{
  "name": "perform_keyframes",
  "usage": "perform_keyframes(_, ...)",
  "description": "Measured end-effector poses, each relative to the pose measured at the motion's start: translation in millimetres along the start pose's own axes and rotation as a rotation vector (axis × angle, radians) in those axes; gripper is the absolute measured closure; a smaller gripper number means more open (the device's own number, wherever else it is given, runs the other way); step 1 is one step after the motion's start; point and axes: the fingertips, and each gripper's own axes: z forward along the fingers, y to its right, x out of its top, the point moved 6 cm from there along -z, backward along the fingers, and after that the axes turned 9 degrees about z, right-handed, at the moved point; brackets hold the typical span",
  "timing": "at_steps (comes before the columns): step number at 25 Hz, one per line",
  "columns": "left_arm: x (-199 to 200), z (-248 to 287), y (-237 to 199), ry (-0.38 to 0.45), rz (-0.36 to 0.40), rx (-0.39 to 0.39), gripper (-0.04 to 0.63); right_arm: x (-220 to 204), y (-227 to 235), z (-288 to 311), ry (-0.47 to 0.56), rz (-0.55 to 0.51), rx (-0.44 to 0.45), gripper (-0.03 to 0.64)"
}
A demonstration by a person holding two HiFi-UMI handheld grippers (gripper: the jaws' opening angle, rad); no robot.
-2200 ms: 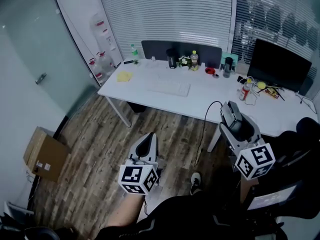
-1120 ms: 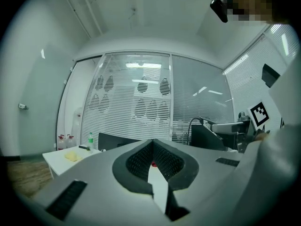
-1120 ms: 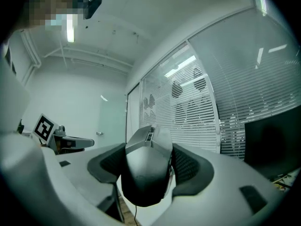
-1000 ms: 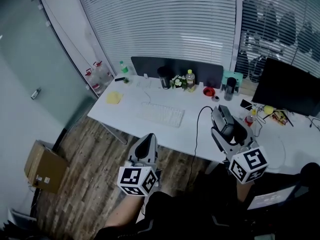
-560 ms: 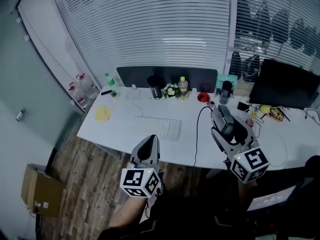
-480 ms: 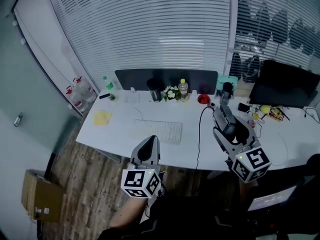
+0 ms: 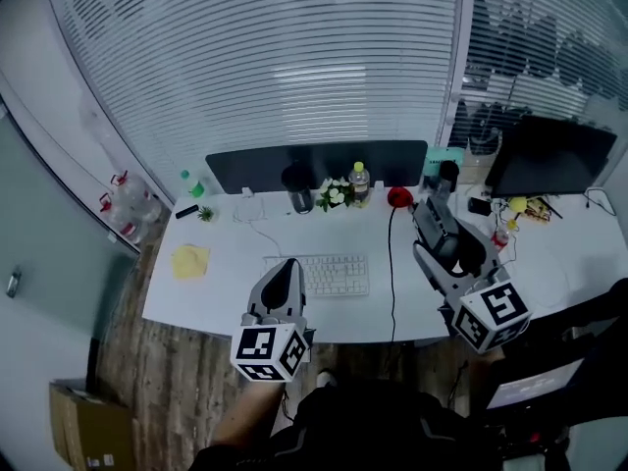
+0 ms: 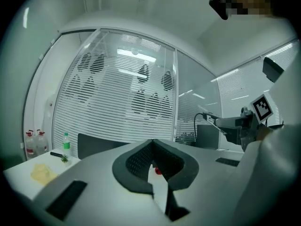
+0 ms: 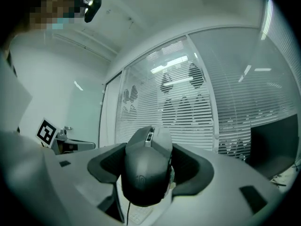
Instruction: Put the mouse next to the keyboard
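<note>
The dark grey corded mouse (image 9: 146, 171) is held off the white bench (image 7: 221, 287), clamped between the right gripper's (image 7: 439, 232) fingers. The left gripper's (image 8: 153, 160) fingers are closed and empty. This looks like the carrying step; next, lower the mouse beside the flat white keyboard (image 7: 319, 274) and release it.

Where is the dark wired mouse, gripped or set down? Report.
Gripped: the dark wired mouse sits clamped between the jaws of the right gripper, its cable hanging below.
</note>
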Motion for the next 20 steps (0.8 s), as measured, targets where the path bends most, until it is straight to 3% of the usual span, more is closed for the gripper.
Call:
perform_keyframes(11, -19, 36, -64, -0.043, -0.029, -0.095, 0.565, -12, -21, 55, -0.013, 0.008, -0.108, 0.322)
perform_keyframes(20, -48, 72, -52, -0.111, -0.058, -0.091, 0.565, -56, 27, 75, -0.105, 0.046, -0.133, 0.322)
